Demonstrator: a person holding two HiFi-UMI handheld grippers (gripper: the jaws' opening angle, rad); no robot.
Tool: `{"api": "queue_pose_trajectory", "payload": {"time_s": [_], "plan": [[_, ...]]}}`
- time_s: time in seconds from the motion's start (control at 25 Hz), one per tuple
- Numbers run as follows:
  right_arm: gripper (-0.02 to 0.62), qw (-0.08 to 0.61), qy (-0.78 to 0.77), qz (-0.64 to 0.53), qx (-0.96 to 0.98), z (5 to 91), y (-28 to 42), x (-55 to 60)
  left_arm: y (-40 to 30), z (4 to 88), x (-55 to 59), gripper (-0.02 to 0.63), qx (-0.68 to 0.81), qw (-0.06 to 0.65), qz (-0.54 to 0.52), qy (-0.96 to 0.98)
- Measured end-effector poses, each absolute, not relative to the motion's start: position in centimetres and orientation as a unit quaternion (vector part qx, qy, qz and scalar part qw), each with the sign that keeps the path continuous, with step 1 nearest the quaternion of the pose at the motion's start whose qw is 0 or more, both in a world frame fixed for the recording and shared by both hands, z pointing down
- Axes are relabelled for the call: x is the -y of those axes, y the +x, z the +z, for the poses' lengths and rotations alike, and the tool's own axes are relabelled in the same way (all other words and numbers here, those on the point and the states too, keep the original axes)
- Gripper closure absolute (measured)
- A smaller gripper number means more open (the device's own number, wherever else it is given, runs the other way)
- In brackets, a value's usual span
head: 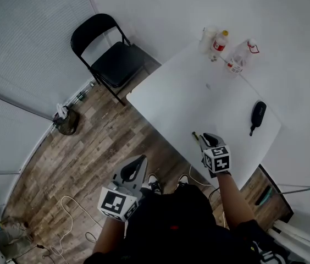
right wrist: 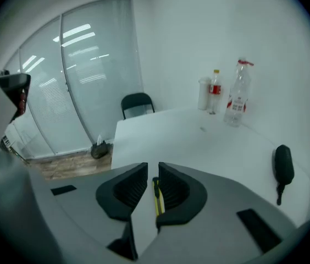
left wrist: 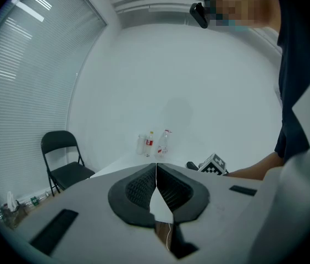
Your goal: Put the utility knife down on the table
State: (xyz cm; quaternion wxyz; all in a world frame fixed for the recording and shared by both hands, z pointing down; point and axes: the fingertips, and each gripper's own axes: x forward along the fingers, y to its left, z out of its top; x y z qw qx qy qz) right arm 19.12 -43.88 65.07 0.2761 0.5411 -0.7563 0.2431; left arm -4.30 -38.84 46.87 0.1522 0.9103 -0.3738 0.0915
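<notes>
The utility knife (head: 197,138), yellow and black, lies at the near edge of the white table (head: 182,92). My right gripper (head: 205,142) stands over it, jaws slightly apart. In the right gripper view the knife (right wrist: 156,194) shows in the gap of the right gripper (right wrist: 153,169), close along the right jaw, with bare table (right wrist: 188,136) showing between it and the left jaw. My left gripper (head: 139,165) hangs over the wooden floor left of the table. Its jaws in the left gripper view (left wrist: 156,169) meet with nothing between them.
A black pouch (head: 258,114) lies at the table's right side. Two bottles (head: 220,40) (head: 237,56) and a cup (head: 207,36) stand at the far end. A black folding chair (head: 111,54) stands beyond the table's left corner. A cable (head: 72,213) runs over the floor.
</notes>
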Motion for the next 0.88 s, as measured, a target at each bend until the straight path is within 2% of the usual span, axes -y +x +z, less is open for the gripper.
{"api": "queue_pose_trajectory", "payload": {"time_s": [0.2,0.48,0.88], "plan": [[0.559,0.194,0.575,0.17,0.776,56.1,19.9,42.5,-2.1,45.0,38.6,0.583,0.343,0.125,0.08,0.927],[0.572,0.111,0.595,0.106,0.789,47.1,20.9,37.8,0.4,41.4,38.8,0.583,0.327,0.088,0.059,0.939],[0.574,0.048,0.614,0.018,0.788,37.4,23.6,32.3,5.2,37.7,36.8,0.583,0.297,0.051,0.034,0.953]]}}
